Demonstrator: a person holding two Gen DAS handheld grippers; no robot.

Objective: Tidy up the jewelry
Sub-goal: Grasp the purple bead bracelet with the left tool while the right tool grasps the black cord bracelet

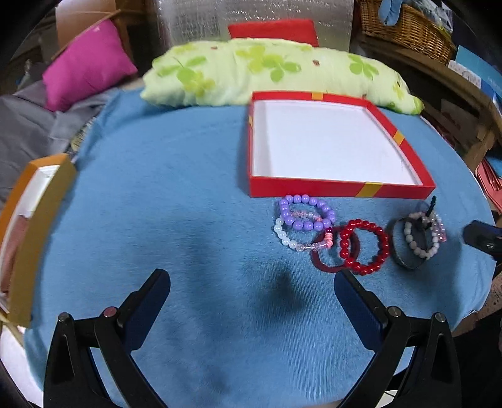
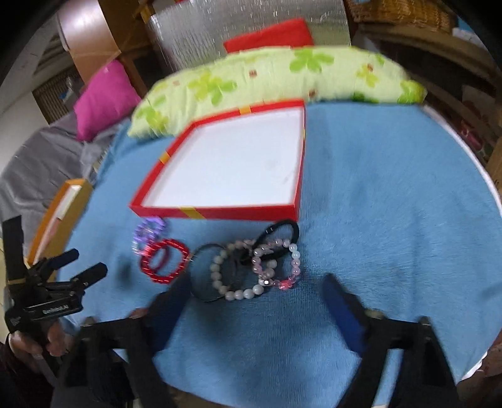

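A shallow red box (image 1: pixel 342 189) with a white, empty inside lies on the blue cloth; it also shows in the right wrist view (image 2: pixel 219 212). In front of it lie a purple bead bracelet (image 1: pixel 306 213), a white and pink bead bracelet (image 1: pixel 285 238), a red bead bracelet (image 1: pixel 365 246) over a dark red ring (image 1: pixel 323 263), and a grey bead bracelet with a black band (image 1: pixel 417 241). My left gripper (image 1: pixel 252 287) is open and empty, below and left of the red bracelet. My right gripper (image 2: pixel 254 293) is open, just in front of the grey bead bracelet (image 2: pixel 226 276) and pink bracelet (image 2: pixel 279 266).
A green flowered pillow (image 1: pixel 266 72) lies behind the box, a magenta cushion (image 1: pixel 88 66) at the far left. An orange box (image 1: pixel 34 232) stands at the left edge of the cloth. A wicker basket (image 1: pixel 408 28) is at the back right. The left gripper (image 2: pixel 75 266) shows in the right wrist view.
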